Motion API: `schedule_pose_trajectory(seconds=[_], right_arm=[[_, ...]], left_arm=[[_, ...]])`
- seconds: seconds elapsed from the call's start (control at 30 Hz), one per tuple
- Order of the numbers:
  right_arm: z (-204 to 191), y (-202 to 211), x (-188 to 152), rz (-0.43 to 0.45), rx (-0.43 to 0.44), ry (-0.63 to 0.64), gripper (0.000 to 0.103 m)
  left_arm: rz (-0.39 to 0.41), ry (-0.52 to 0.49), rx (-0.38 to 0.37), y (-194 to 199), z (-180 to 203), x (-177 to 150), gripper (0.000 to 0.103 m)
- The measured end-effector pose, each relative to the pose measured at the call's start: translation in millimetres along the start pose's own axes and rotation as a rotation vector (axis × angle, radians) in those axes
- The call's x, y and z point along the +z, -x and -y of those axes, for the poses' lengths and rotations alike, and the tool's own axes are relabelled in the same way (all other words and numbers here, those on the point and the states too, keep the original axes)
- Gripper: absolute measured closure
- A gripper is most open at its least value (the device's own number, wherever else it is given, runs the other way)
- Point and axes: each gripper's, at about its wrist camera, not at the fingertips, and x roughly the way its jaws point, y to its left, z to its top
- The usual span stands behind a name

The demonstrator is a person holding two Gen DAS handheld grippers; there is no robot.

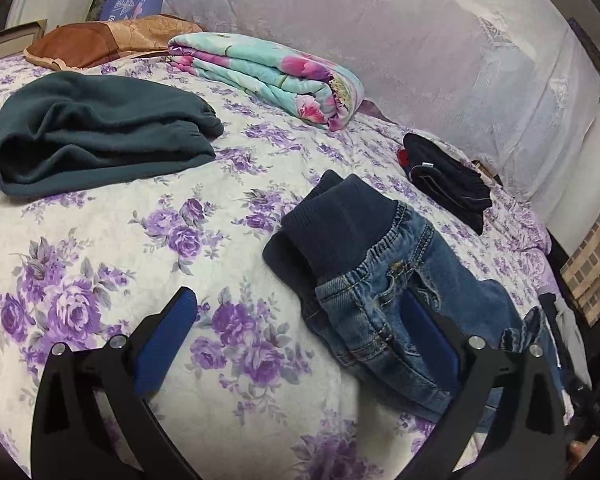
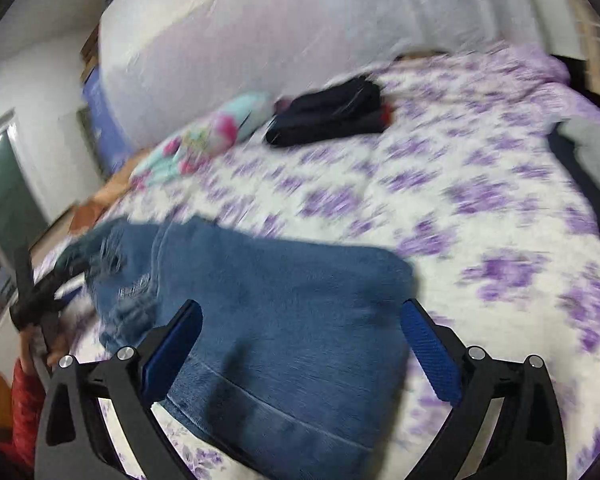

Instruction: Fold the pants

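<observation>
Small blue jeans (image 1: 384,292) with a dark navy ribbed waistband lie on the purple-flowered bedspread (image 1: 140,240). My left gripper (image 1: 300,320) is open wide; its right finger (image 1: 424,340) rests over the jeans near the pocket, while its left finger hangs above bare bedspread. In the blurred right wrist view the denim legs (image 2: 280,300) lie folded flat. My right gripper (image 2: 300,344) stands open just over that denim, with its pads apart from the cloth. At that view's left edge, a hand holds the left gripper's black body (image 2: 40,292).
A folded dark teal garment (image 1: 100,136), a floral quilt (image 1: 268,76), a brown pillow (image 1: 112,40) and a dark navy folded pile (image 1: 448,176) lie farther back on the bed. Another grey and dark garment (image 2: 592,160) lies at the right edge. A draped wall runs behind.
</observation>
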Motion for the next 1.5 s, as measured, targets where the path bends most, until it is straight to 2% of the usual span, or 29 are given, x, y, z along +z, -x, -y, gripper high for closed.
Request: schedule_pose_trajectory(seconds=[0.1,0.2,0.23,0.27,0.37,0.43,0.53,0.6,0.7,0.77,0.83,0.9,1.0,1.1,1.13,1.17,1.23,1.37,1.43,1.5], right_arm=[[0,23,-3,0.036,-0.048,0.026,0.003],[-14,0,-20,-0.132,-0.279,0.237,0.003],[-18,-8,-29,-0.159,-0.299,0.290,0.004],[-19,-4,-31,-0.122,-0.303,0.283,0.004],[-16,7,-28,-0.088,-0.282,0.262,0.004],[-24,20,-25,-0.021,-0.282,0.247,0.004],[-51,32,-24,0.025,-0.163,0.291,0.004],[-76,22,-28,-0.002,-0.097,0.359,0.004],[-94,-26,-46,-0.167,-0.138,0.456,0.003],[-95,-26,-45,-0.157,-0.145,0.454,0.003],[-94,-16,-33,-0.140,-0.103,0.418,0.003],[-95,-4,-18,-0.076,-0.073,0.377,0.003],[-105,-10,-1,-0.046,-0.025,0.347,0.003],[-117,-58,-14,-0.199,-0.066,0.410,0.003],[-120,-68,-22,-0.213,-0.093,0.440,0.003],[-120,-65,-21,-0.192,-0.091,0.440,0.003],[-114,-51,-8,-0.164,-0.033,0.395,0.003],[-101,-29,24,-0.011,-0.053,0.286,0.003],[-96,-36,36,-0.013,-0.032,0.242,0.003],[-92,-66,35,-0.077,-0.103,0.264,0.003]], left_arm=[[0.003,-0.003,0.009,0,1,-1,0.005],[0.007,-0.006,0.017,0,2,-1,0.005],[0.009,-0.005,0.018,0,2,-2,0.005],[0.010,-0.005,0.018,1,2,-2,0.005],[0.012,-0.008,0.021,1,2,-3,0.005],[0.013,-0.011,0.023,1,3,-3,0.005],[0.014,-0.008,0.020,1,2,-3,0.005],[0.017,-0.005,0.017,2,2,-4,0.005],[0.022,-0.001,0.012,3,2,-5,0.005],[0.025,-0.002,0.009,4,2,-6,0.005],[0.028,-0.002,0.008,4,2,-6,0.005],[0.028,-0.002,0.007,5,1,-6,0.005],[0.032,0.003,0.000,5,1,-6,0.005],[0.032,0.002,-0.001,6,1,-6,0.005],[0.032,0.002,-0.001,6,1,-6,0.005],[0.033,0.003,-0.002,6,1,-6,0.005],[0.033,0.004,-0.005,6,1,-6,0.005],[0.035,0.005,-0.007,7,1,-6,0.005],[0.033,0.004,-0.005,6,1,-6,0.005],[0.032,0.001,-0.003,6,1,-6,0.005]])
